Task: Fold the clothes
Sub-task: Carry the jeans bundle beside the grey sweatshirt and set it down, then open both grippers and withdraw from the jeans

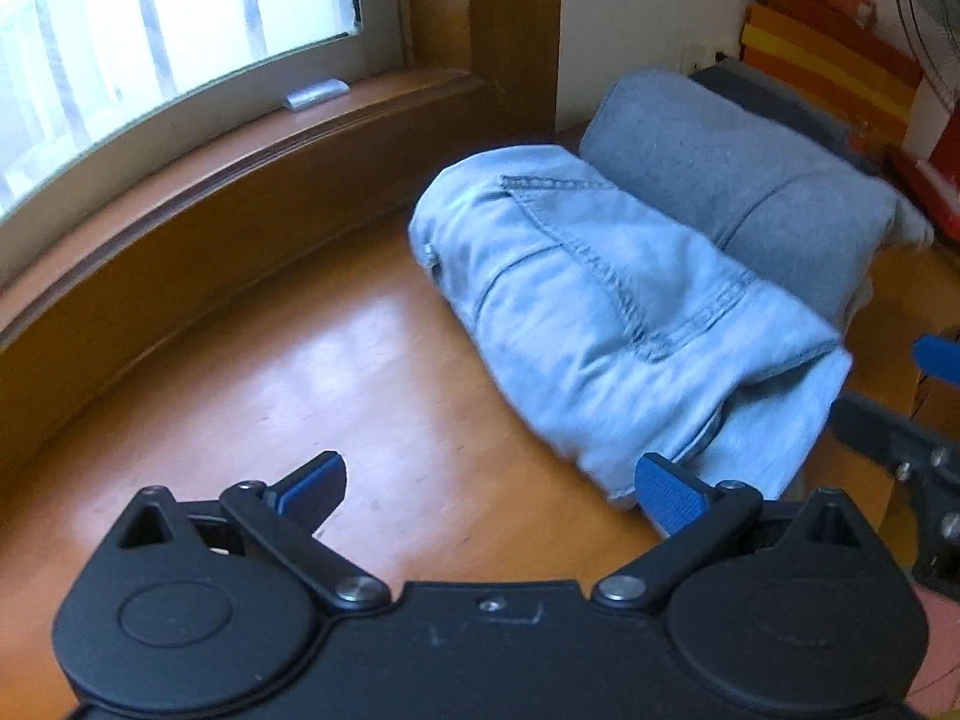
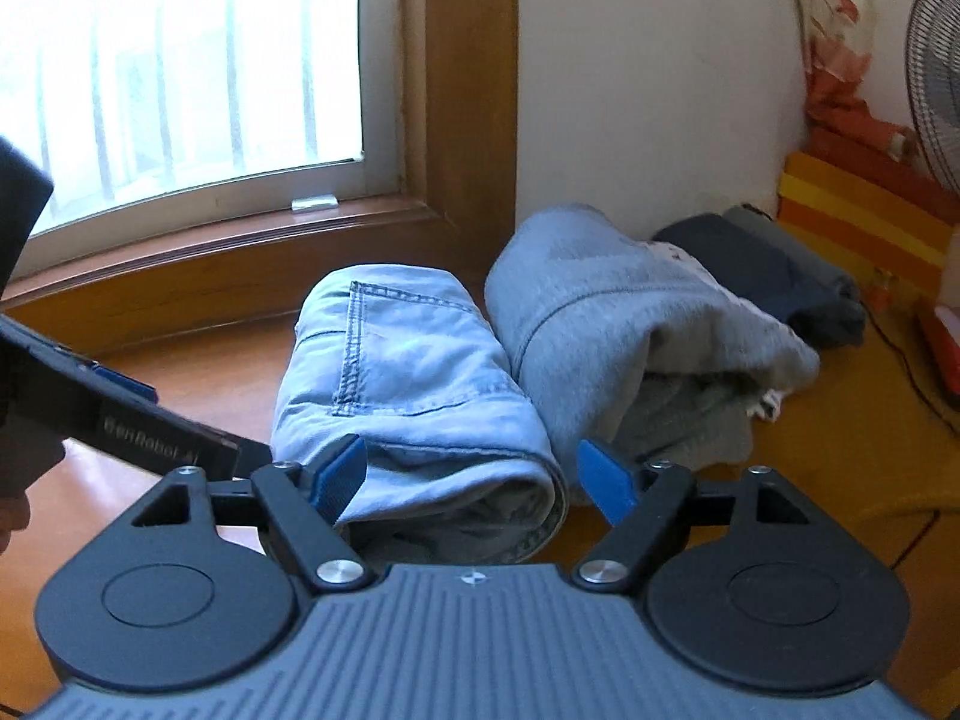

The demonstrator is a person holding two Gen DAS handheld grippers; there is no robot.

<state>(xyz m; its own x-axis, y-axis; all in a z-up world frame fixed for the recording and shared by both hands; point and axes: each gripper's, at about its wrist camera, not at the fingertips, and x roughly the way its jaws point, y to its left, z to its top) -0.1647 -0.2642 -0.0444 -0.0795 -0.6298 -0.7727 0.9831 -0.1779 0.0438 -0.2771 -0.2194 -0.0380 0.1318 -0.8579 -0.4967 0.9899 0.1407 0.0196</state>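
Observation:
Folded light blue jeans [image 1: 600,312] lie on the wooden surface [image 1: 270,372], pressed side by side against a folded grey sweatshirt [image 1: 738,192]. My left gripper [image 1: 492,489] is open just in front of the jeans' near left corner and holds nothing. In the right wrist view the jeans [image 2: 408,372] point their rolled end at my right gripper [image 2: 474,477]. It stands open with that end between its fingers, the right pad [image 2: 606,480] clear of the cloth. The grey sweatshirt [image 2: 600,324] lies to the right.
Dark folded garments [image 2: 768,270] lie behind the sweatshirt by the white wall. A window [image 2: 180,90] with a wooden sill [image 2: 240,240] bounds the far side. An orange and yellow striped item [image 2: 870,222] and a fan [image 2: 936,78] stand at the right. The left gripper's housing [image 2: 150,432] crosses the left edge.

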